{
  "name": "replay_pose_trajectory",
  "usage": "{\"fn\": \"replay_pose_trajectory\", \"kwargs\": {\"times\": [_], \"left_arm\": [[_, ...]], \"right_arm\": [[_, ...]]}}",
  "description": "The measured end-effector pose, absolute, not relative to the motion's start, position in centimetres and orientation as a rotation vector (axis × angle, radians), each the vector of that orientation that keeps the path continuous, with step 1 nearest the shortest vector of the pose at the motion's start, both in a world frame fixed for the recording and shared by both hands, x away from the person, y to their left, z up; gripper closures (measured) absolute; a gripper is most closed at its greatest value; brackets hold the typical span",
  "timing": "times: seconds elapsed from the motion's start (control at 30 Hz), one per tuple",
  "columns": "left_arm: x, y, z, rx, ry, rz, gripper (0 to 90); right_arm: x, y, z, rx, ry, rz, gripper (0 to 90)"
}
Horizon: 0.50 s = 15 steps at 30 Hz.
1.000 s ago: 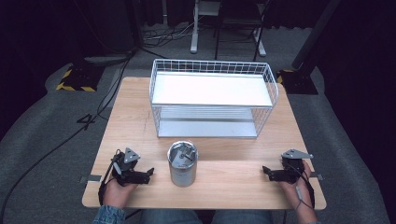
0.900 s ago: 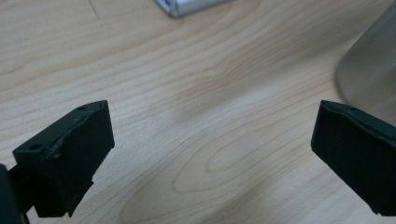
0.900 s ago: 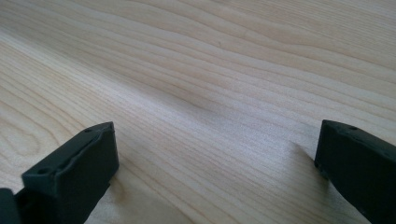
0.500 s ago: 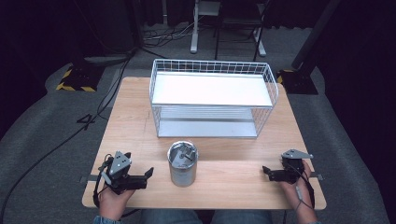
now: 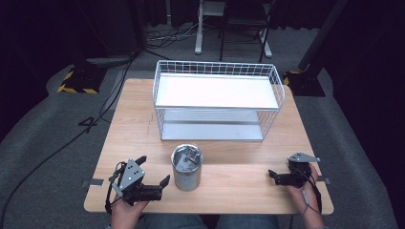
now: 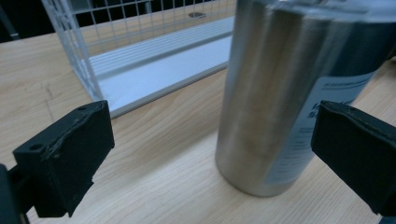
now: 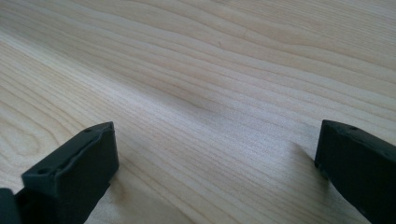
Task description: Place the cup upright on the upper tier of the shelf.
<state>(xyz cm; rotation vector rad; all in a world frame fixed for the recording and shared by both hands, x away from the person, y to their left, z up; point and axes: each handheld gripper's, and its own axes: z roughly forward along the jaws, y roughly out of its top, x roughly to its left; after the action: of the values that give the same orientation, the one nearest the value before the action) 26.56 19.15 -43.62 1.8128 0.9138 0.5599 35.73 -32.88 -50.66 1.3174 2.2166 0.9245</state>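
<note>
Steel canister (image 5: 187, 168) | wooden table (image 5: 239, 191) | grey carpet (image 5: 52, 157), dark room

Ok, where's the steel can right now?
In the high view the steel can stands upright near the table's front edge, just right of the left gripper, in front of the wire basket.

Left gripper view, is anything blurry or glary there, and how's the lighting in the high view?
Left gripper view: the steel can is soft-focused with a pale sheen down its side, its label unreadable. High view: the table is well lit, the surroundings dark.
</note>
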Motion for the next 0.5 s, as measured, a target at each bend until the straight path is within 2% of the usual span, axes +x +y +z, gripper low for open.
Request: {"fn": "replay_pose_trajectory", "kwargs": {"times": [0.5], "left_arm": [[26.8,15.7,-43.6,1.784,0.806,0.525,0.0]], "right_arm": [[35.7,-32.8,-50.7,1.306,2.225,0.927,0.0]]}}
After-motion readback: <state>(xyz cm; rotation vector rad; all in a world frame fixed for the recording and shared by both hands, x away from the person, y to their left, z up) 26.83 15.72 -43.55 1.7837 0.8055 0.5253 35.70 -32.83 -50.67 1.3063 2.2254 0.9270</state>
